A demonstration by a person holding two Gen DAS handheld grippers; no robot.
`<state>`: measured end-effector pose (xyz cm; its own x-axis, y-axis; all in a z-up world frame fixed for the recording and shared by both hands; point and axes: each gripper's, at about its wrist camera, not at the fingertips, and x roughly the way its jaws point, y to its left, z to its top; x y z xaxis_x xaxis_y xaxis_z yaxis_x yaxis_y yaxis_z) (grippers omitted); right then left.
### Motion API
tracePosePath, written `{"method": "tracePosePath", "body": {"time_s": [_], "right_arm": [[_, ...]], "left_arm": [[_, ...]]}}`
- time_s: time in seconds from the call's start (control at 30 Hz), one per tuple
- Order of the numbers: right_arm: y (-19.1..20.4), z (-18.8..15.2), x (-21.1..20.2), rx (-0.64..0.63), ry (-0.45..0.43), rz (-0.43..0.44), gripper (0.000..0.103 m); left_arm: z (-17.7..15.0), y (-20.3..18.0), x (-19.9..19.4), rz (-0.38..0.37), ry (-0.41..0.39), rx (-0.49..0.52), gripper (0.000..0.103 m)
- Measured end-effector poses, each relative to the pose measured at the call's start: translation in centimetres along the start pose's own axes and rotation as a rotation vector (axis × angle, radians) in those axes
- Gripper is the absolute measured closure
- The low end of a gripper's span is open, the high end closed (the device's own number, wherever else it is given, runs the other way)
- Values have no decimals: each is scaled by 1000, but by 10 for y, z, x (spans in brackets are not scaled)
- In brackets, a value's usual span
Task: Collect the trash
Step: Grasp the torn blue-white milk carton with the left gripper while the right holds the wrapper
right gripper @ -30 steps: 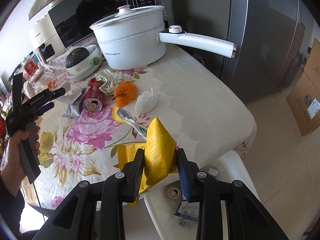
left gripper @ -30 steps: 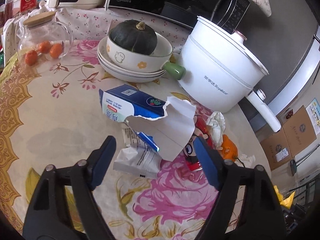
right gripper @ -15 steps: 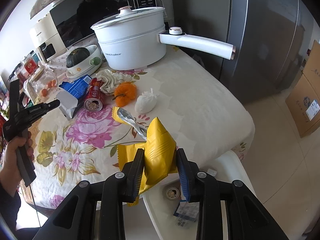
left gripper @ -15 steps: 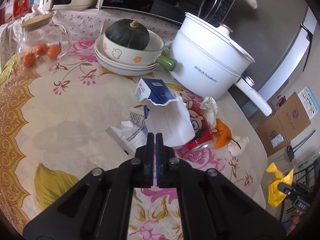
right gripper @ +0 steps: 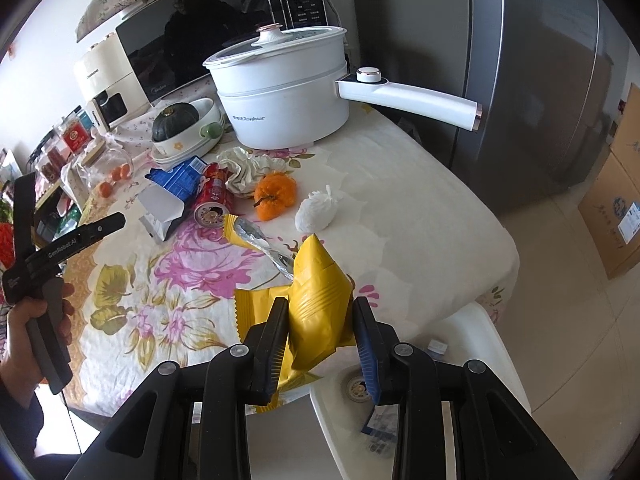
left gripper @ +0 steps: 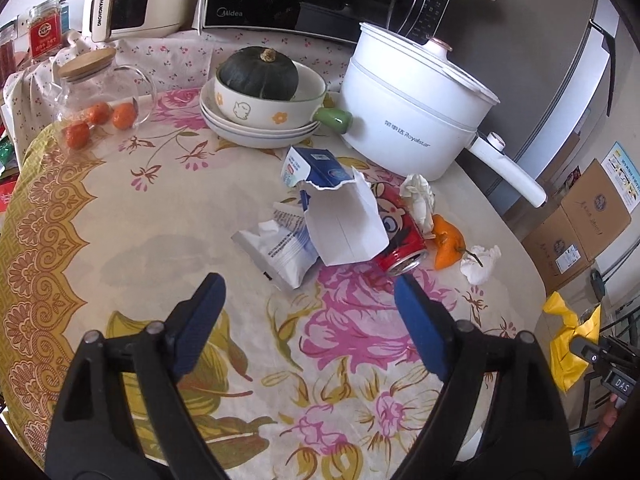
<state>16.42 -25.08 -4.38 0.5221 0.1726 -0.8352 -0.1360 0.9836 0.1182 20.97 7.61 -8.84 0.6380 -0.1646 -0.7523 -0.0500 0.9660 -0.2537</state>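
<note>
The right gripper (right gripper: 320, 336) squeezes a yellow wrapper (right gripper: 316, 304) past the table's (right gripper: 420, 216) near edge, over the white bin (right gripper: 472, 344). It could catch and miss. The left gripper (left gripper: 308, 320), just opened, holds nothing, and could knock the can (left gripper: 400, 240) rolling.

Bright, even daylight; soft shadows on tablecloth (left gripper: 120, 216). Fisheye bends edges, black vignette at corners. Fridge (right gripper: 520, 80) at 2 o'clock shows dull sheen. Sharp focus.
</note>
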Motion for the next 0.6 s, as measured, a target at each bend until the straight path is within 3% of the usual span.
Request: {"method": "tracePosePath", "body": {"time_s": [0.3,0.5,0.57,0.6], "right_arm": [[-21,4,15,26,33,-23,70],[-30,3,23,32,52,-41,70],[-32,2,25,31,57,-47,70],[-33,1,26,31,61,-50,70]], "left_arm": [[18,-25,37,-32,-23,-26,16],[33,-28,65,6,-20,-74,16],[34,-25,72,-6,-16,-88,30],[33,-24,75,-20,-8,-92,54]]}}
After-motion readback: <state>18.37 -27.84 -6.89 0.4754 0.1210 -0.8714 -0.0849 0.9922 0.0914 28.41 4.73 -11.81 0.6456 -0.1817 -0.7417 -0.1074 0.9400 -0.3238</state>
